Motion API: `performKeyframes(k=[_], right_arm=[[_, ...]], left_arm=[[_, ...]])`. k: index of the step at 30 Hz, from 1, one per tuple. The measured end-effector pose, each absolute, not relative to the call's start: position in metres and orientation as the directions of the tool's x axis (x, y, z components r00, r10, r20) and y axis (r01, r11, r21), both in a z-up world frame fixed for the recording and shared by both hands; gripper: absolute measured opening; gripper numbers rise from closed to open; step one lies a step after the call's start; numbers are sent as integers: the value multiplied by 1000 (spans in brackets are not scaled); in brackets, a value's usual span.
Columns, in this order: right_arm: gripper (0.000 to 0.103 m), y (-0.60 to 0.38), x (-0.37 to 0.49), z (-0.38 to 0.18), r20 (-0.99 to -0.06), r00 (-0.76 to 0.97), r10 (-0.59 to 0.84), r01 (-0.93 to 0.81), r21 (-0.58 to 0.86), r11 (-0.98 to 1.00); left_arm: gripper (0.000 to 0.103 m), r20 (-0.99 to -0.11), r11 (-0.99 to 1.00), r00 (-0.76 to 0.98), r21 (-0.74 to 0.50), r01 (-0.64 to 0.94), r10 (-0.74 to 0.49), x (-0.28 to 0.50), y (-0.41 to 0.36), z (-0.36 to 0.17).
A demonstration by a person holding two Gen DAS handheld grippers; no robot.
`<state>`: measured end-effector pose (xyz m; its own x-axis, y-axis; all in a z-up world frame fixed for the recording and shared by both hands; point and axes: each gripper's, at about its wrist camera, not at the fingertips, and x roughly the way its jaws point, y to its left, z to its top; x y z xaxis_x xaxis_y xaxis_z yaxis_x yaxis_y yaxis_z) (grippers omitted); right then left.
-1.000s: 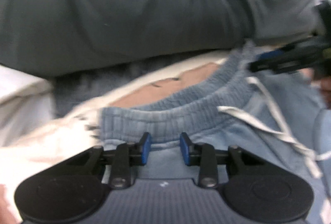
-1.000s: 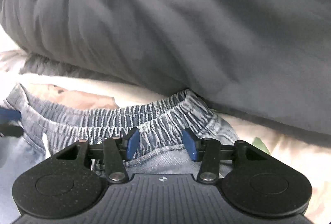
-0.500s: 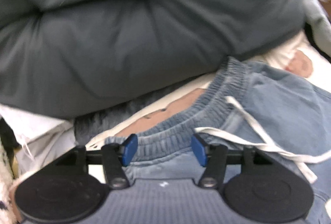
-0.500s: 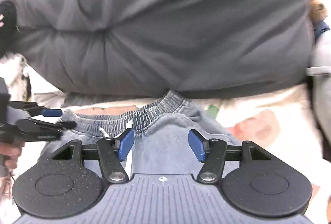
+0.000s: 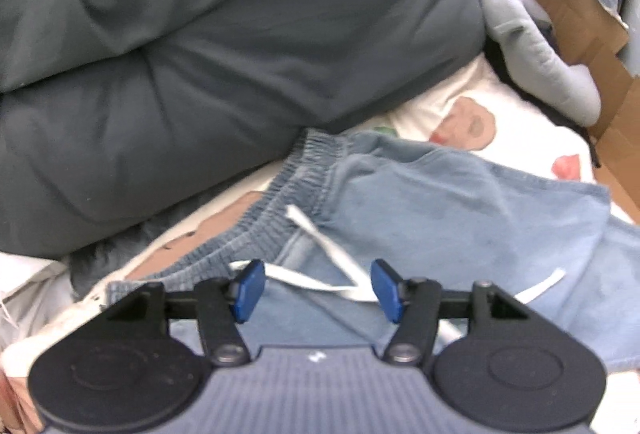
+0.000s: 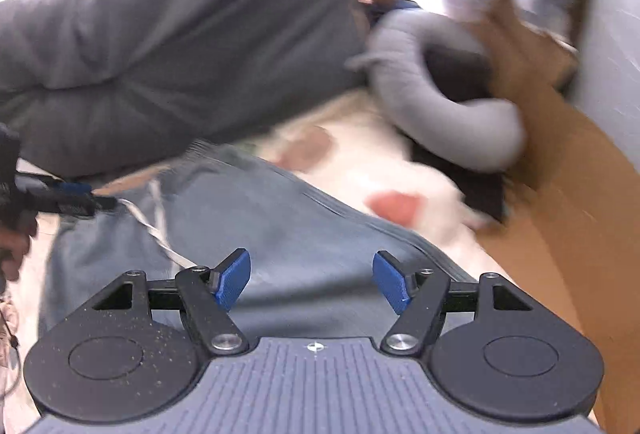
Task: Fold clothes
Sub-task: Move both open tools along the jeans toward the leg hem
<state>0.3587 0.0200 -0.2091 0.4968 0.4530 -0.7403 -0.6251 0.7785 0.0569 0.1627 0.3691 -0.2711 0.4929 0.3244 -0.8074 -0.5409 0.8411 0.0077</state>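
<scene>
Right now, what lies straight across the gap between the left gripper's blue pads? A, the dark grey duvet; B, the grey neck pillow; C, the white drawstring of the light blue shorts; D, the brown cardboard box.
C: the white drawstring runs between the open left gripper's pads, over the light blue shorts.

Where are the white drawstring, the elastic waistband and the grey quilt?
white drawstring (image 5: 320, 234): left wrist view, on its upper strand.
elastic waistband (image 5: 288, 181): left wrist view, on the gathered band.
grey quilt (image 5: 240, 53): left wrist view, on its broad front.
</scene>
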Motion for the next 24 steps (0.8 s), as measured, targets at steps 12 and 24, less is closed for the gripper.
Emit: performKeyframes(k=[12, 24], right_arm=[[74, -123, 315, -227, -712, 616, 336, -340, 143, 929], [74, -195, 267, -280, -718, 638, 279, -232, 166, 958]], left_arm=[[72, -858, 936, 475, 20, -352, 197, 221, 302, -267], [77, -863, 976, 482, 57, -212, 155, 248, 268, -281]])
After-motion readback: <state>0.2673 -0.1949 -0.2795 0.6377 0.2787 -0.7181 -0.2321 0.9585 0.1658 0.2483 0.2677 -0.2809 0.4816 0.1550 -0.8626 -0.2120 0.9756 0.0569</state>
